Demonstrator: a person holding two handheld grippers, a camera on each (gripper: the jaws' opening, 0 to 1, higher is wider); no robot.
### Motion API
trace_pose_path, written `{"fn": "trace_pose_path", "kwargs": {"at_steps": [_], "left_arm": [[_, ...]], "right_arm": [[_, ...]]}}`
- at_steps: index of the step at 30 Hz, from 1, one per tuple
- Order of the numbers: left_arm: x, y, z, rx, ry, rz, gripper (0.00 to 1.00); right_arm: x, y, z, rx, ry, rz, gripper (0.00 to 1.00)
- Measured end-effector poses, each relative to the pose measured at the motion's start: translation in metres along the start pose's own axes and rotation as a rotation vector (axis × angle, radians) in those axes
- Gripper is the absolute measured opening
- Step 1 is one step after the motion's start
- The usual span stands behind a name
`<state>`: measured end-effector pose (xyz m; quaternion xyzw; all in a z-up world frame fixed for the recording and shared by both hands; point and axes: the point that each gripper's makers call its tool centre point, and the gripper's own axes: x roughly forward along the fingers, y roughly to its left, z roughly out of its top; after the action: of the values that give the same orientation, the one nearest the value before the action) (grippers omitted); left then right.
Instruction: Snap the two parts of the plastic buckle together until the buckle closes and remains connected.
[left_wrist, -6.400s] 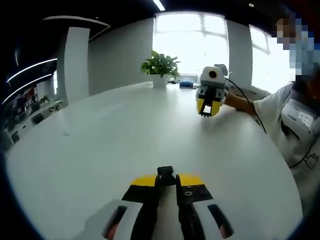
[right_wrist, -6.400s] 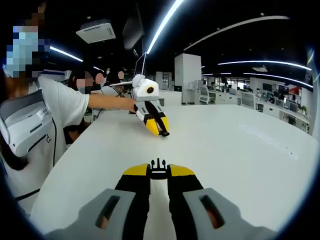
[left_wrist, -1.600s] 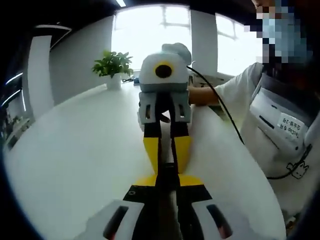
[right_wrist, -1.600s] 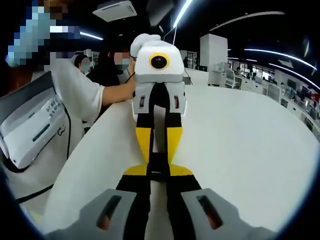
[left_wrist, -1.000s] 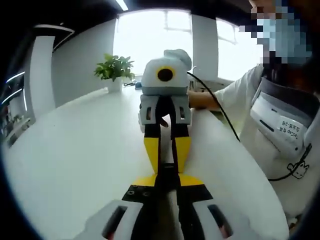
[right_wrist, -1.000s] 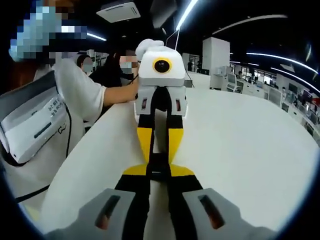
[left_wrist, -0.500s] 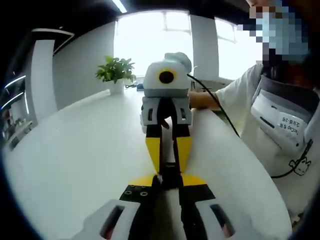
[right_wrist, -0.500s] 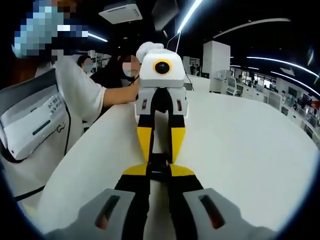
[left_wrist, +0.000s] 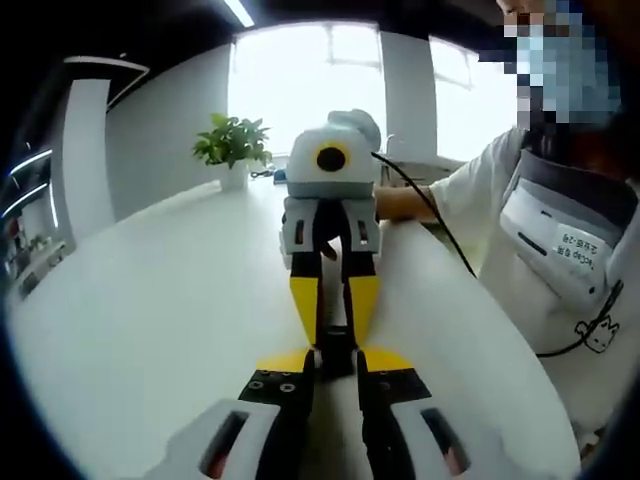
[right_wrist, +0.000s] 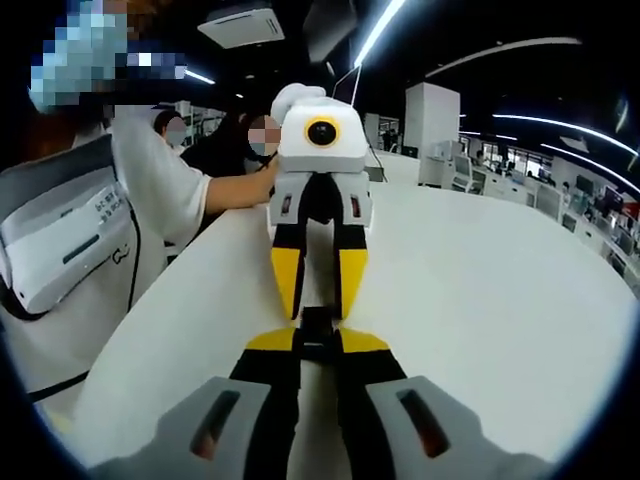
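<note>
Both claws meet tip to tip over the white round table (left_wrist: 150, 300). My left gripper (left_wrist: 335, 362) and right gripper (right_wrist: 318, 343) each pinch one end of the small black plastic buckle (right_wrist: 317, 333). It looks joined; I judge only confirming the latch remains.

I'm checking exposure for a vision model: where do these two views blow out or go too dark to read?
Left gripper view: the windows behind the potted plant are blown out white and the white table is evenly lit. Right gripper view: the ceiling is nearly black except for bright light strips; the black buckle between the jaws shows little detail.
</note>
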<state>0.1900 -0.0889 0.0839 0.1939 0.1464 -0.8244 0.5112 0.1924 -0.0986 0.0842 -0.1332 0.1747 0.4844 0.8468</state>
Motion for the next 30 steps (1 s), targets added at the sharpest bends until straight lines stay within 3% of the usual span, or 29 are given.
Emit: {"fn": "trace_pose_path", "kwargs": {"at_steps": [5, 10, 15, 19, 30], "left_arm": [[-0.008, 0.007, 0.000, -0.036, -0.021, 0.029, 0.16], [-0.017, 0.018, 0.004, -0.157, -0.060, 0.057, 0.17], [-0.023, 0.030, 0.004, -0.147, -0.066, 0.135, 0.18], [-0.029, 0.047, 0.001, -0.156, -0.051, 0.245, 0.19], [-0.037, 0.063, -0.003, -0.148, -0.033, 0.339, 0.20]], "right_arm": [[-0.001, -0.007, 0.000, 0.021, -0.014, 0.001, 0.11], [-0.001, -0.017, 0.000, 0.041, -0.019, -0.013, 0.11], [-0.002, -0.021, 0.000, 0.061, -0.030, -0.018, 0.11], [-0.003, -0.025, -0.001, 0.052, -0.022, -0.036, 0.11], [-0.002, -0.060, -0.004, 0.025, -0.018, -0.050, 0.11]]}}
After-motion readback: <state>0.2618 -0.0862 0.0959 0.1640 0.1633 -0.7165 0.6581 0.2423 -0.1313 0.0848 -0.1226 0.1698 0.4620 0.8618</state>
